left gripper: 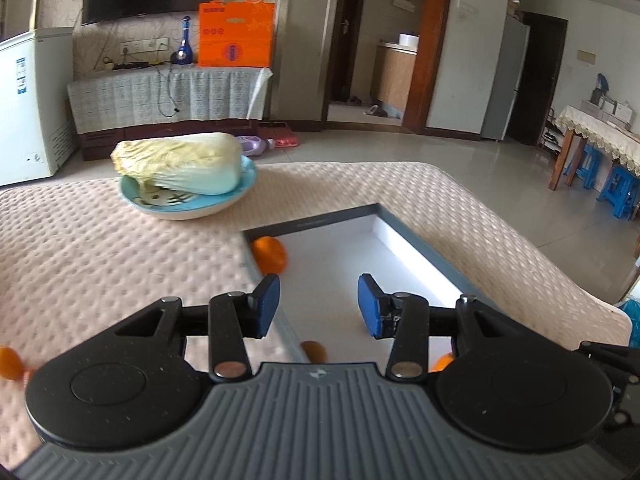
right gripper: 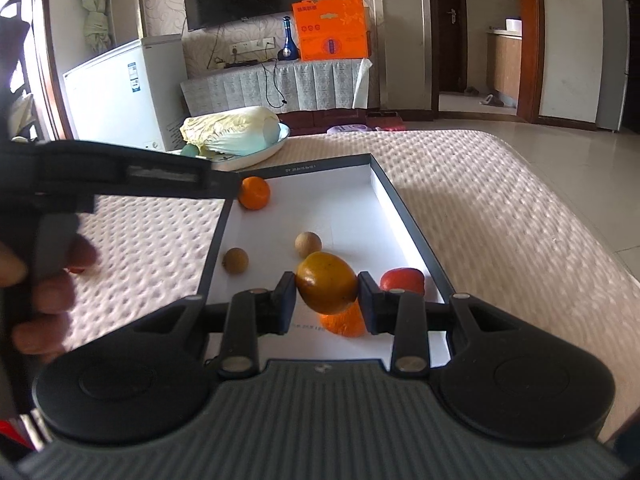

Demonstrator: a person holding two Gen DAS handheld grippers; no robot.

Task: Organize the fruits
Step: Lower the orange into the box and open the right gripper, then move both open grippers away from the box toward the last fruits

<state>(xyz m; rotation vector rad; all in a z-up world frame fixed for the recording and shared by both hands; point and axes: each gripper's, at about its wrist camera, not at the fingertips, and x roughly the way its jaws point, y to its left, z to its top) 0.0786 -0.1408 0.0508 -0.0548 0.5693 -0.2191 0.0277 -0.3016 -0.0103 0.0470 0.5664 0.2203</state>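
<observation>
Orange-yellow and smooth, an oval fruit (right gripper: 326,283) is clamped between the blue pads of the right hand-held gripper (right gripper: 326,293), held above the white floor of a shallow rectangular box with a dark rim (right gripper: 394,188). Under it in the box lies an orange mandarin (right gripper: 345,322), partly hidden by the held fruit, and just to its right a red fruit (right gripper: 402,280). Farther in lie two small round brown fruits (right gripper: 308,244) (right gripper: 235,260), apart from each other, and a second orange mandarin (right gripper: 254,193) in the far left corner.

The left hand-held gripper (left gripper: 319,306) hangs over the box's near left part with its blue pads apart and nothing between them. In the right wrist view, fingers (right gripper: 52,292) wrapped around its dark handle show at the left edge.

The box rests on a table covered with a pale pink dotted cloth (left gripper: 100,248). Beyond the box's far left corner stands a light blue plate (left gripper: 188,202) carrying a pale napa cabbage (left gripper: 180,162). One small orange fruit (left gripper: 9,362) lies on the cloth at the left edge of the left wrist view.
</observation>
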